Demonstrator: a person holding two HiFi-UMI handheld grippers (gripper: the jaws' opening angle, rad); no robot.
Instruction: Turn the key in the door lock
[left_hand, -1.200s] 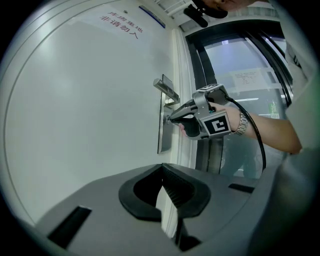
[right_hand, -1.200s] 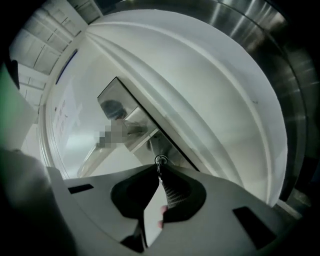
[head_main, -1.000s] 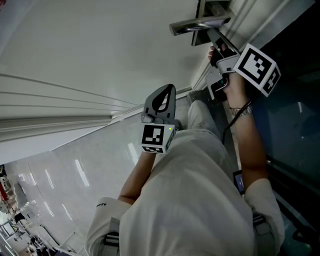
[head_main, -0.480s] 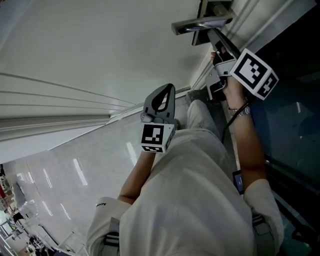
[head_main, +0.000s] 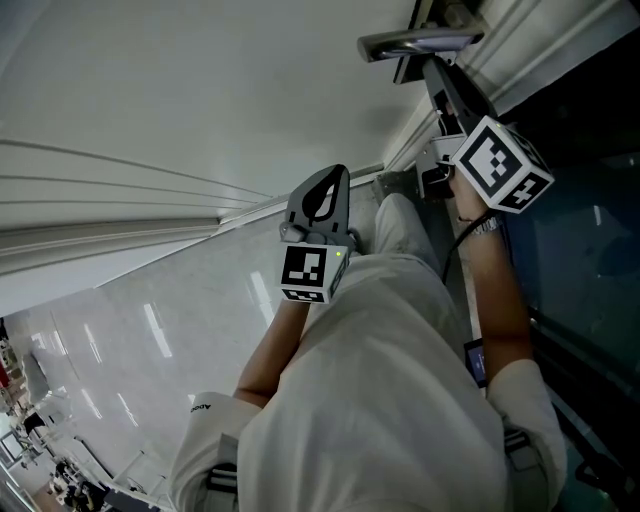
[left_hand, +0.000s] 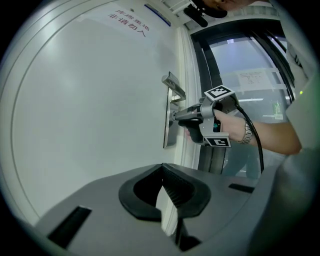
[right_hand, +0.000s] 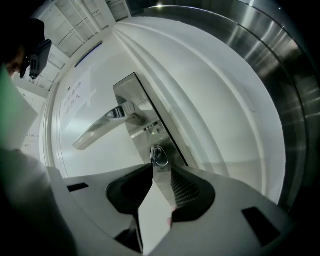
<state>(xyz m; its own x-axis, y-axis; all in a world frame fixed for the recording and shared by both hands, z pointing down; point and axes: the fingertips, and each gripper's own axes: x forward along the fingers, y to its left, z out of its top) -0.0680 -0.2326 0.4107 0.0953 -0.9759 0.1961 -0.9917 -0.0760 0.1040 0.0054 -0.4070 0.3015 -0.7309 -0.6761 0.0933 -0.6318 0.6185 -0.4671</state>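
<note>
Filling the left and far side of the scene is a white door (head_main: 200, 90). At its right edge a steel plate (right_hand: 131, 97) carries a lever handle (head_main: 420, 42), with the key (right_hand: 159, 156) in the lock just under it. A dark glass panel (head_main: 580, 230) runs along the right, and glossy floor (head_main: 150, 330) lies near left.

From the head view the right gripper (right_hand: 161, 170) and its marker cube (head_main: 500, 165) hide the key. Its jaws have just been opening and stand apart, the key's head at their tips but not pinched.

The left gripper (head_main: 335, 178) hangs well apart from the lock, tips together on nothing.

Compared with a second ago, the right cube has rolled round, while the left gripper has kept its place.
</note>
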